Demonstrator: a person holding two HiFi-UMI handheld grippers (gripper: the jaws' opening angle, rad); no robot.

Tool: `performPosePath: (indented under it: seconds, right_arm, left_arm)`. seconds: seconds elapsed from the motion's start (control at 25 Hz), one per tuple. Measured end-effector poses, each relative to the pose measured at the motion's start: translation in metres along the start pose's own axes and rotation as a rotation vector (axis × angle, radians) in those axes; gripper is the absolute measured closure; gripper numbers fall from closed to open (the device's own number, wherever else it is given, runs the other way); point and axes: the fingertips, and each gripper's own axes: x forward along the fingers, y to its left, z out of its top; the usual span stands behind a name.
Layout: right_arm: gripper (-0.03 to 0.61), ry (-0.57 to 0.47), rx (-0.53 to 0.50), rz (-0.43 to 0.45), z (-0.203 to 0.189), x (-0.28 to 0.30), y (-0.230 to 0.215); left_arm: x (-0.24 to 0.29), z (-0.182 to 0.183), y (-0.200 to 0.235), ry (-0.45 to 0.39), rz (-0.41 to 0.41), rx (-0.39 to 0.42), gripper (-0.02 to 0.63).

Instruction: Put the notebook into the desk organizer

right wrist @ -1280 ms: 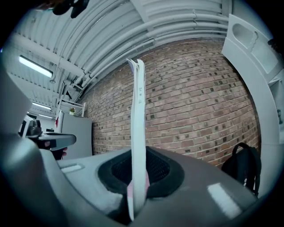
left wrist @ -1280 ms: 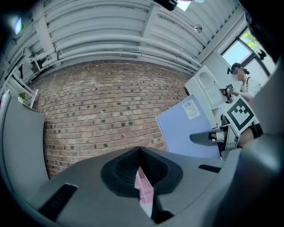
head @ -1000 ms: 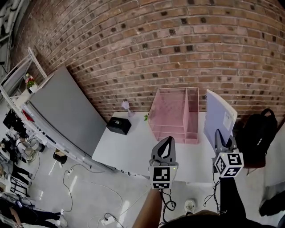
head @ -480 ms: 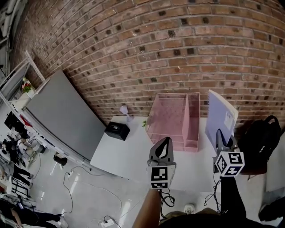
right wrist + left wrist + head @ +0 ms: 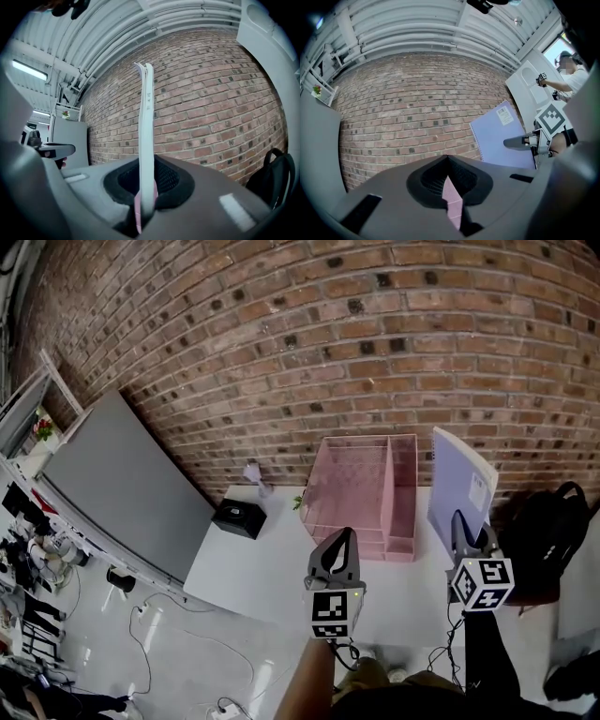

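A lavender spiral notebook stands upright in the air, to the right of the pink mesh desk organizer on the white table. My right gripper is shut on the notebook's lower edge. In the right gripper view the notebook rises edge-on from between the jaws. The left gripper view shows its cover. My left gripper hovers in front of the organizer with its tips together and nothing in them. Pink shows behind the left gripper.
A black box and a small purple object sit at the table's far left. A black backpack stands right of the table. A grey panel leans at the left, by a brick wall. Cables lie on the floor.
The head view has shifted a little, so table and organizer sit slightly higher. The left gripper has drifted slightly left. The right gripper keeps the notebook upright as before.
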Motion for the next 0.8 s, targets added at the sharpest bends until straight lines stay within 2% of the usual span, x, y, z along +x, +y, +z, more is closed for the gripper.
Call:
performPosePath:
  seconds: [0.2, 0.8]
  right_arm:
    - [0.548, 0.027, -0.012, -0.028, -0.011, 0.023, 0.001]
    - [0.548, 0.059, 0.013, -0.147, -0.025, 0.124, 0.008]
  left_arm:
    - [0.024, -0.013, 0.012, 0.01, -0.044, 0.005, 0.606]
    - [0.135, -0.008, 0.05, -0.047, -0.231, -0.017, 0.606]
